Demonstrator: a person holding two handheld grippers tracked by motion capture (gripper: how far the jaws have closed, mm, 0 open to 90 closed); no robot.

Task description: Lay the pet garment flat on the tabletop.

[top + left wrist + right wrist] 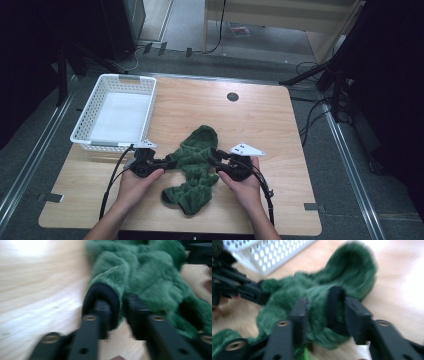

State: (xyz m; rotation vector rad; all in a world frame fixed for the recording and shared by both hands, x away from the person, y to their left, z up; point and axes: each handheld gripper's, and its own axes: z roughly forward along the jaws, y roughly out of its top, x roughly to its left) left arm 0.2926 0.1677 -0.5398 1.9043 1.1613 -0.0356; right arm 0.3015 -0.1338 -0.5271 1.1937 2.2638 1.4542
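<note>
High view is showing a person's two hands working at a wooden table [260, 120], each holding a black gripper against a green fleece garment [196, 165] that is lying crumpled near the table's middle, toward the person's side. A white perforated basket [87, 112] is sitting at the far left of the table, apart from the garment and holding nothing I can make out.

The left gripper [167, 162] is clamping the garment's left edge; in the left gripper view its jaws are pinching green pile beside a black ribbed band [100, 293], which looks like a cuff or hem. The right gripper [216, 156] is biting the opposite edge, and the right gripper view is showing its jaws closed around fleece and a second black band [334, 310].

Judging from these grips, the risk is in the pull. Both bites are sitting close to the fabric's edge, so if the hands are spreading quickly the plush could be slipping out of one side, leaving the piece hanging from a single gripper. The left jaws seem to be holding only a thin fold next to the cuff, which makes that side the likelier to let go. Bunched layers could also be dragging along the table and twisting rather than opening flat.

The garment is looking thick, soft and deep green, with a rounded lobe pointing away from the person and folded lumps nearest them; both gripper views are blurred, so finer detail is unclear.
</note>
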